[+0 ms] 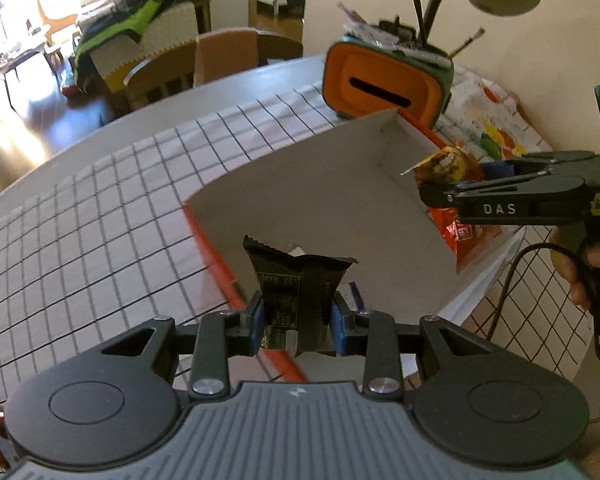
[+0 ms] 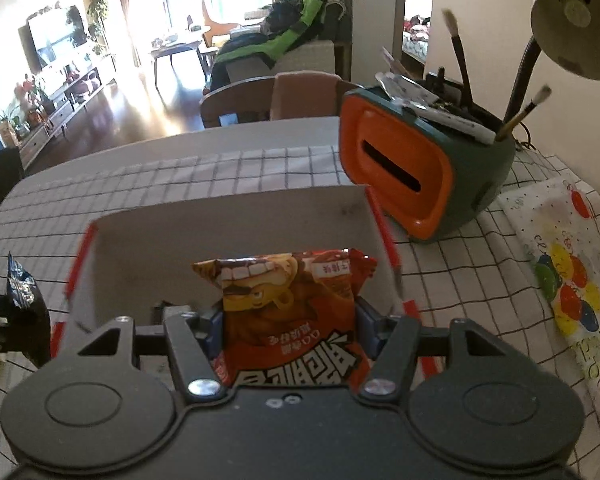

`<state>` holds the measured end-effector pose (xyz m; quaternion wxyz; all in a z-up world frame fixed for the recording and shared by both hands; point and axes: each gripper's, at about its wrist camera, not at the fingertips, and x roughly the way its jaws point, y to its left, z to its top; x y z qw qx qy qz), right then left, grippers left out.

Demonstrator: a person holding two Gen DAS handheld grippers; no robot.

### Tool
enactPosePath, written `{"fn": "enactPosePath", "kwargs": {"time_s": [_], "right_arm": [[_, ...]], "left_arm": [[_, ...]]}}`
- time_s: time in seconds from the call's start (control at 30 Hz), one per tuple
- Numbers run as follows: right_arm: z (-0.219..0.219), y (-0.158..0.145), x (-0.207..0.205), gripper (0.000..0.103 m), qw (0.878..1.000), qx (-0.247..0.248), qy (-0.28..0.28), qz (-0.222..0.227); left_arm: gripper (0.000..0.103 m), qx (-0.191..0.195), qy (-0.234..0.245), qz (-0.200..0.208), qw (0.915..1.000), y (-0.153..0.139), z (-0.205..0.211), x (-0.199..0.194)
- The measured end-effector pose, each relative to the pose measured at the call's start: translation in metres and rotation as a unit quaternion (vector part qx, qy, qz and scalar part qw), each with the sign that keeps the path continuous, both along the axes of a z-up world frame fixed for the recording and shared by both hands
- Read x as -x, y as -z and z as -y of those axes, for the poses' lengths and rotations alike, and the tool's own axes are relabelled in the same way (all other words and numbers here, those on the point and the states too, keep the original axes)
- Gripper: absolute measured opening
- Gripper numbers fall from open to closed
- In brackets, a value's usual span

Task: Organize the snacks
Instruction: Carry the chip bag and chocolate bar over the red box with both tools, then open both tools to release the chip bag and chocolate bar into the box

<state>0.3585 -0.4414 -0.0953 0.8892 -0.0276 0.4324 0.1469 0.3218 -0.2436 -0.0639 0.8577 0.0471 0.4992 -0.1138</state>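
Black packet (image 1: 300, 296) pinched in my left gripper (image 1: 298, 320), held over the box's (image 1: 300, 184) near wall. Right gripper (image 2: 290, 320) clamps the brown snack bag (image 2: 288, 312) above the box. Risk: slippery wrappers slide out, or both grippers collide over the box.

Black tool (image 1: 296, 316) — blue pads, silver screws
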Motion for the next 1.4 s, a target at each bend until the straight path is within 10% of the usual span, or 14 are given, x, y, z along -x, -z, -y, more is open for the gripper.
{"fn": "enactPosePath", "kwargs": {"time_s": [0.7,1.4], "right_arm": [[-0.025,0.061,-0.033,0.061,0.989,0.086,-0.093,-0.069],[-0.013,0.017,-0.012,0.078,0.997,0.013,-0.066,-0.039]], "left_arm": [[0.032,-0.074,0.036,-0.080,0.9933,0.063,0.057,-0.043],[0.032,-0.021,0.013,-0.034,0.9991,0.033,0.034,-0.021]]}}
